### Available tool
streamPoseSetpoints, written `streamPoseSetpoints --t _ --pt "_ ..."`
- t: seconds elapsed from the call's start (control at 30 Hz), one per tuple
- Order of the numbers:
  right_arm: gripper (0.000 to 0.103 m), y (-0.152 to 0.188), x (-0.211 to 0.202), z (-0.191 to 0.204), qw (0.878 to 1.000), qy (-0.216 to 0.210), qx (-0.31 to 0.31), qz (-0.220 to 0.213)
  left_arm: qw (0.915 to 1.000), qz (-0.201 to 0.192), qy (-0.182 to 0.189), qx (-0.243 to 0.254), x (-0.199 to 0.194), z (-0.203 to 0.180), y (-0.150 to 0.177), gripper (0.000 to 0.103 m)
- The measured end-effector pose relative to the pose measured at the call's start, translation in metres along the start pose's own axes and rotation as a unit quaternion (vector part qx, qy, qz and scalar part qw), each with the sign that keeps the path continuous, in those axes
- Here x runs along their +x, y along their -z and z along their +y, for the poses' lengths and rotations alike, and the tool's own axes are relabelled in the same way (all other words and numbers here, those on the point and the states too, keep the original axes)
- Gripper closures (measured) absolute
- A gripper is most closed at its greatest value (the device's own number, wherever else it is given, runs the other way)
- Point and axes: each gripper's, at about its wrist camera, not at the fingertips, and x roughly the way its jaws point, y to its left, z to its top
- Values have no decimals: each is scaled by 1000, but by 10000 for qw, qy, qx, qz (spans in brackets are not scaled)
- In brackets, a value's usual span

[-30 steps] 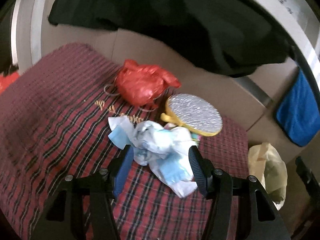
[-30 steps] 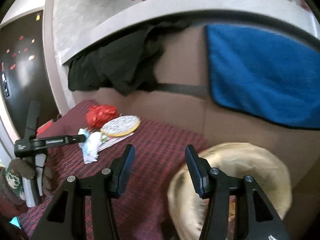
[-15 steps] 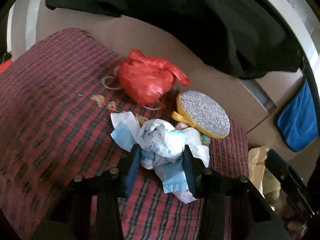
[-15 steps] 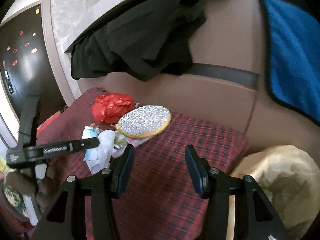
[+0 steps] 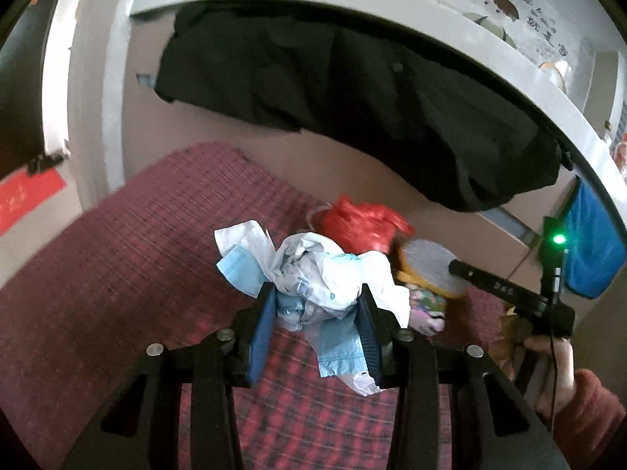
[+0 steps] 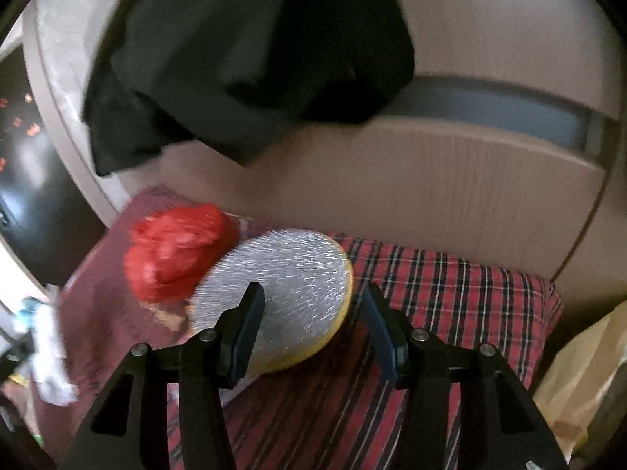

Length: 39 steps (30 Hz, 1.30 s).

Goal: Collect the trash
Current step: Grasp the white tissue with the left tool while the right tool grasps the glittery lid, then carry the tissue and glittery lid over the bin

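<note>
My left gripper (image 5: 315, 313) is shut on a crumpled white and blue wad of plastic and paper trash (image 5: 313, 274), held above the red plaid cushion (image 5: 137, 274). A red plastic bag (image 5: 360, 223) and a silver round disc with a yellow rim (image 5: 431, 262) lie behind it. In the right wrist view my right gripper (image 6: 309, 313) is open, its fingers on either side of the silver disc (image 6: 290, 286), with the red bag (image 6: 172, 250) to its left. The wad shows blurred at the far left of that view (image 6: 47, 344).
Black clothing (image 5: 352, 98) hangs over the sofa back. A blue towel (image 5: 595, 250) hangs at the right. A tan plastic bag (image 6: 588, 372) sits off the cushion's right end. A colourful wrapper (image 5: 427, 305) lies by the disc. The right hand-held tool (image 5: 509, 293) is close by.
My left gripper closed on the trash wad and lifted it off the cushion. My right gripper swung left from the tan bag and came close over the silver disc.
</note>
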Motion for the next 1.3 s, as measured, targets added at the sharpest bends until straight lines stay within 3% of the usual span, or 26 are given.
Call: streamPoseSetpoints --t 0.17,0.3,0.4,0.7,0.87,1.03,1.3 --pt "54 -5 10 -1 9996 -240 158 67 9998 8 33 -202 2 19 -1 62" --pt "78 -4 2 16 9987 -498 -125 9 9996 90 53 -262 6 19 5 62" --pt "86 -5 -14 33 9972 -556 -470 -176 9997 83 58 -219 5 14 6 62" --pt "91 -3 -82 65 9860 -539 -1411 -710 9998 -186 39 -61 -19 -7 5 62" --pt "92 -1 -119 65 9804 -152 -1677 -1023 9991 -367 113 203 -33 -34 1 62" --pt "92 4 -161 52 9768 -71 -1673 -1335 9962 -578 172 624 -46 -77 -4 62" --pt "92 12 -238 8 9695 234 -1485 -1937 9858 -968 502 1277 -64 -166 -9 62"
